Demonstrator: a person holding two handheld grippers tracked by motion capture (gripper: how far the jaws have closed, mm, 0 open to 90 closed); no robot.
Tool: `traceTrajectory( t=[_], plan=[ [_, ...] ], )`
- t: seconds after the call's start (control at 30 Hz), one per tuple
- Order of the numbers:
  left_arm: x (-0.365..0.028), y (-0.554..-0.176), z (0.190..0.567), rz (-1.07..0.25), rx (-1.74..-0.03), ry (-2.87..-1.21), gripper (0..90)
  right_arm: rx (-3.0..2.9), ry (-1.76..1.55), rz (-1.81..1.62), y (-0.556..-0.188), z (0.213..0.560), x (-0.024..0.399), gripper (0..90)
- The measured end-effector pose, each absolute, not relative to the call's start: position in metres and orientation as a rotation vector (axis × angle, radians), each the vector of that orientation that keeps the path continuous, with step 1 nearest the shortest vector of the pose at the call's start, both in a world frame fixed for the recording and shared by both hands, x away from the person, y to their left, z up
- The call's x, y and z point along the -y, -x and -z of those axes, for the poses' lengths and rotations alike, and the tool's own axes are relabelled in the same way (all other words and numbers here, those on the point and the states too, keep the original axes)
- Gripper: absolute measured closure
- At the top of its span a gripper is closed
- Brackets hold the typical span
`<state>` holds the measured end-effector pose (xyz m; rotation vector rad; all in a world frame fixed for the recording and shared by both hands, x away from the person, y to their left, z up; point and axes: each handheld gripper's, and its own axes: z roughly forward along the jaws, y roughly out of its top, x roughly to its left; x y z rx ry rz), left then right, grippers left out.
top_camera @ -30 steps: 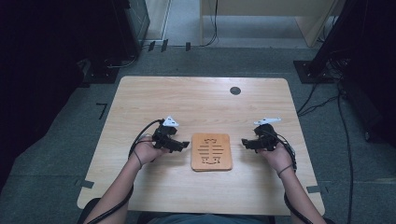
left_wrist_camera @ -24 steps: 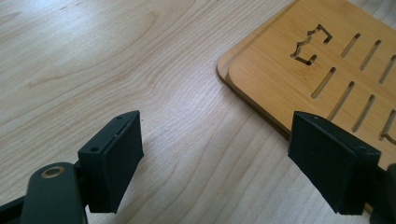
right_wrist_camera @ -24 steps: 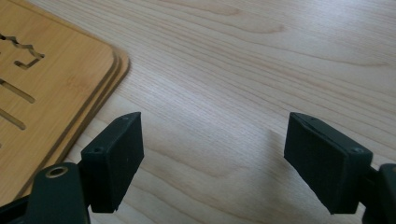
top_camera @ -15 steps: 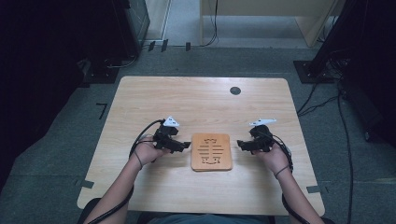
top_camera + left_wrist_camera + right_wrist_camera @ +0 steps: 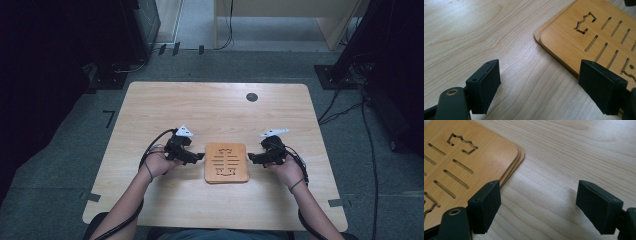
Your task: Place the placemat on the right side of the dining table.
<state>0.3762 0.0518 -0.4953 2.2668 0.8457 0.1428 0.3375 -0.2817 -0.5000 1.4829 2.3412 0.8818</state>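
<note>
While jaws gape, each tool (image 5: 200,156) (image 5: 251,158) flanks the bamboo board (image 5: 226,162).

High overhead; gripper views close, sharing board (image 5: 226,162).

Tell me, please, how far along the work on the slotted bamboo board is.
Done: both claws flank the bamboo board, which lies flat on the table. In hand: the left claw and right claw hover open at its side edges, gripping nothing. Left: closing on the board and probably lifting it.
</note>
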Motion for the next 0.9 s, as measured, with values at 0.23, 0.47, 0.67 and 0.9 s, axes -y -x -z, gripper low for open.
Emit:
traceTrajectory(
  t=[0.23,0.47,0.67,0.9],
  plan=[
    [-0.052,-0.376,0.496,-0.15,-0.841,-2.267,17.1,-2.364,-1.457,-0.883,-0.336,0.501,0.275,20.2],
    [-0.052,-0.376,0.495,-0.151,-0.838,-2.268,17.1,-2.371,-1.449,-0.876,-0.336,0.502,0.273,20.1],
    [-0.052,-0.375,0.496,-0.15,-0.837,-2.268,17.1,-2.379,-1.445,-0.875,-0.335,0.502,0.27,20.1],
    [-0.052,-0.375,0.496,-0.15,-0.834,-2.27,17.1,-2.383,-1.432,-0.868,-0.335,0.502,0.27,20.2]
  ],
)
